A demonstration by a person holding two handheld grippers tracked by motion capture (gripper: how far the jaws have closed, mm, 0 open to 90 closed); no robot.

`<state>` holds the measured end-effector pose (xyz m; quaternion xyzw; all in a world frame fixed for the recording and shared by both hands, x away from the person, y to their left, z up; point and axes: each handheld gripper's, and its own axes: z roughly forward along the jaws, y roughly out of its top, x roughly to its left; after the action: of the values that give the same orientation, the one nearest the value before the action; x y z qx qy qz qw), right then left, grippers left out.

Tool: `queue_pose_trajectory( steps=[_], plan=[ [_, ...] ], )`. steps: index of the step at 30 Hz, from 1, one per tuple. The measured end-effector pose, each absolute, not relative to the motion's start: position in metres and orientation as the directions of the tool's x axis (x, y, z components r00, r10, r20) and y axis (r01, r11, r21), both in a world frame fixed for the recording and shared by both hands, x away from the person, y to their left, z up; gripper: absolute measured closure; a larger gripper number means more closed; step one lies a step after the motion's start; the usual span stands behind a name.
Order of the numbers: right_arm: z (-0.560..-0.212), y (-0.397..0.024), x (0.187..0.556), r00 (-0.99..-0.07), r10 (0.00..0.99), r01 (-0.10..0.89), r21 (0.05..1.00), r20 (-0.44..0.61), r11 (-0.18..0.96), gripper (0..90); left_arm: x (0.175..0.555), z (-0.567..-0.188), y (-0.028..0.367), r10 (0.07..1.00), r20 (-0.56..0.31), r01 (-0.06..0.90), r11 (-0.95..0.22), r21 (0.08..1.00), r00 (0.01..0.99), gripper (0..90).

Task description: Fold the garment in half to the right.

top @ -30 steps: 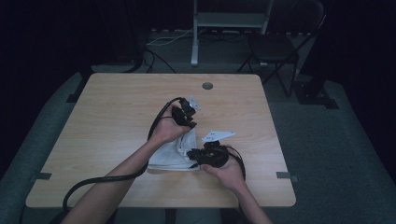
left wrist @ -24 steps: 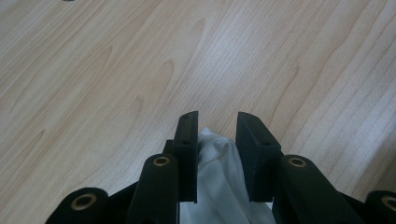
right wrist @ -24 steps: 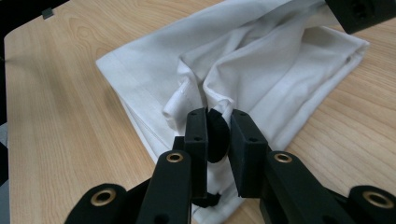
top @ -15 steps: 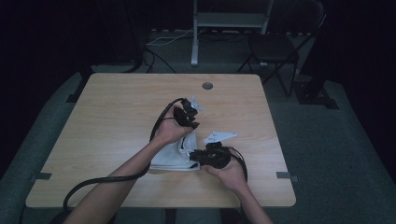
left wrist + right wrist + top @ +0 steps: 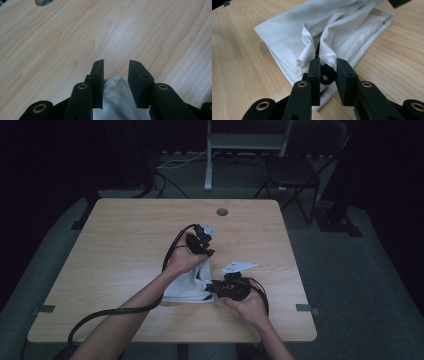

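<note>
Two hand-held grippers work your white cloth bag on the counter: left hand-held gripper jaws have just been parting around fabric; right hand-held gripper, also just easing apart, straddles its black drawstring.

A: How is the light in the high view?

B: Dim. A soft pool from overhead falls on the table; the room behind sinks into near black, and the picture is grainy, fine detail lost.

A: And the two gripper views?

B: Much brighter, evenly lit (no glare). The wood grain is sharp, the white cloth is crisp with soft shadows in its folds, and the near black jaws are slightly soft and look stretched towards the bottom edge.
</note>
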<state>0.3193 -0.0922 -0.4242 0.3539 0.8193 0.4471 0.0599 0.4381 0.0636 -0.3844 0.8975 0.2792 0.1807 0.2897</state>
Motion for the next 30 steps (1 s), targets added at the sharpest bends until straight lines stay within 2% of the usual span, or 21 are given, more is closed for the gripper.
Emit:
queue_pose_trajectory(
  steps=[18,30],
  plan=[
    [-0.424,-0.101,0.315,-0.732,0.648,0.537,0.765,0.211,0.357,67.3,0.445,-0.371,0.075,0.657,0.16,0.404,-0.617,0.675,0.737,56.9],
    [-0.422,-0.11,0.313,-0.711,0.651,0.56,0.773,0.265,0.298,61.6,0.451,-0.374,0.09,0.664,0.206,0.421,-0.652,0.631,0.719,54.4]
  ],
)
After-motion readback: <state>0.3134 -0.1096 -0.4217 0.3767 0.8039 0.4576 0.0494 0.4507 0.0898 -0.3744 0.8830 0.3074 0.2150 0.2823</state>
